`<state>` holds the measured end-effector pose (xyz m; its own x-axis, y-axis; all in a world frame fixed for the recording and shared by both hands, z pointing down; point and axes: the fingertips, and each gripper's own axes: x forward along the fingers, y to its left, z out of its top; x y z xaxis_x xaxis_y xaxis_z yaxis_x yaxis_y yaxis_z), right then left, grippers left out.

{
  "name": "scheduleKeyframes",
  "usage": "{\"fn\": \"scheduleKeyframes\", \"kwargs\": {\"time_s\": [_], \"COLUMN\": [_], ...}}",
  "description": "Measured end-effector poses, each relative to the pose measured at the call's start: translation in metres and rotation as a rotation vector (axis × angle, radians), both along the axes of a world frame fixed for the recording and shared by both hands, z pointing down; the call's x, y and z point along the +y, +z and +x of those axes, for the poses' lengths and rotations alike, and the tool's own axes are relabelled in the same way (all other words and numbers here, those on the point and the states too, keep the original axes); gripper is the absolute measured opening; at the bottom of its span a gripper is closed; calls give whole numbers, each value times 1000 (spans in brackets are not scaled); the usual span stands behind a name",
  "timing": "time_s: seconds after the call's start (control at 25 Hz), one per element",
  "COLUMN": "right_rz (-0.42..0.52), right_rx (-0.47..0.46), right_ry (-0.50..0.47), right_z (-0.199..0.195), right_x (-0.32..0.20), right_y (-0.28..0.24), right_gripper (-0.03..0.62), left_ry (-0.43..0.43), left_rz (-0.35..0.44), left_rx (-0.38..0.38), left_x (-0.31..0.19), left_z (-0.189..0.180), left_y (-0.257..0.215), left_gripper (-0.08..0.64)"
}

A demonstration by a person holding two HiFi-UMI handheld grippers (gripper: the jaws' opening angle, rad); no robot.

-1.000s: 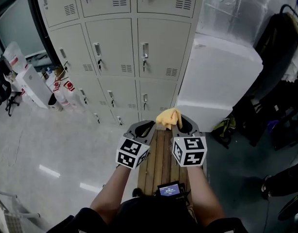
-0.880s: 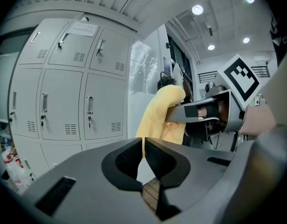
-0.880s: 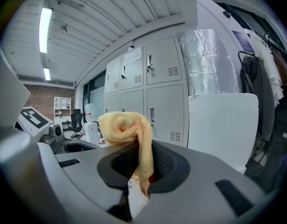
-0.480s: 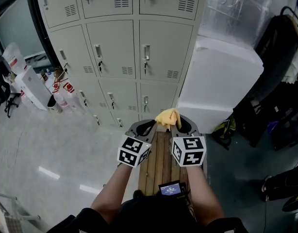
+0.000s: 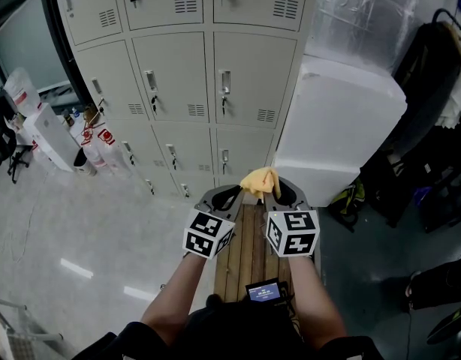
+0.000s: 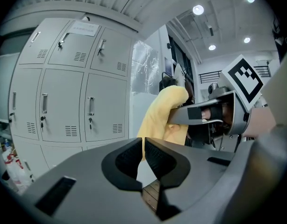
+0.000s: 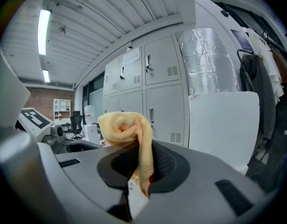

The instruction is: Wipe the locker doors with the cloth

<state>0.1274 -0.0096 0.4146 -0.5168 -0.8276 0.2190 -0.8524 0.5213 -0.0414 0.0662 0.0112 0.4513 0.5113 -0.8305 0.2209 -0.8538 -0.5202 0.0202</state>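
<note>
Head view looks steeply down on a long wooden slatted bench (image 5: 249, 253) w/ both tools held out over its far end. The left gripper (image 5: 232, 193) and the right gripper (image 5: 275, 192) are side by side, close together, each w/ its black-and-white marker cube facing up. A crumpled yellow cloth (image 5: 260, 180) sticks out at the front of the right gripper, just beside the tip of the left one; whether it touches that tip I cannot tell.

Right gripper view: the jaws are clamped on the cloth. A strip of it goes down btw the two ribbed black pads (image 7: 169, 162) and the rest makes a loose roll above them. Left gripper view: the jaws are pressed together w/ nothing btw them, only a very thin slit.

Ahead stands a tall block of pale grey metal lockers (image 5: 178, 73), several rows of doors, each w/ a small handle, a keyhole and a vent grille. The cloth is apart from the doors and touches none. Right of the lockers stands a big white box-shaped block (image 5: 343, 126), and behind it a silver foil-covered surface (image 5: 366, 13). At the left, nr the foot of the lockers, white plastic containers w/ red labels (image 5: 99, 137) stand on the shiny grey floor (image 5: 65, 223). A small device w/ a lit screen (image 5: 262, 292) sits at the bench end nr the person
</note>
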Motion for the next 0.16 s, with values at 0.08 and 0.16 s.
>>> {"fn": "scheduleKeyframes", "kwargs": {"time_s": [0.08,0.16], "right_rz": [-1,-1], "right_rx": [-4,-7], "right_ry": [4,8], "right_z": [2,4], "right_x": [1,3], "right_y": [0,0], "right_gripper": [71,71], "left_ry": [2,4], "left_rz": [4,8], "left_rx": [-3,-6], "left_x": [1,3], "left_z": [2,4], "left_y": [-1,-2], "left_gripper": [32,32]}}
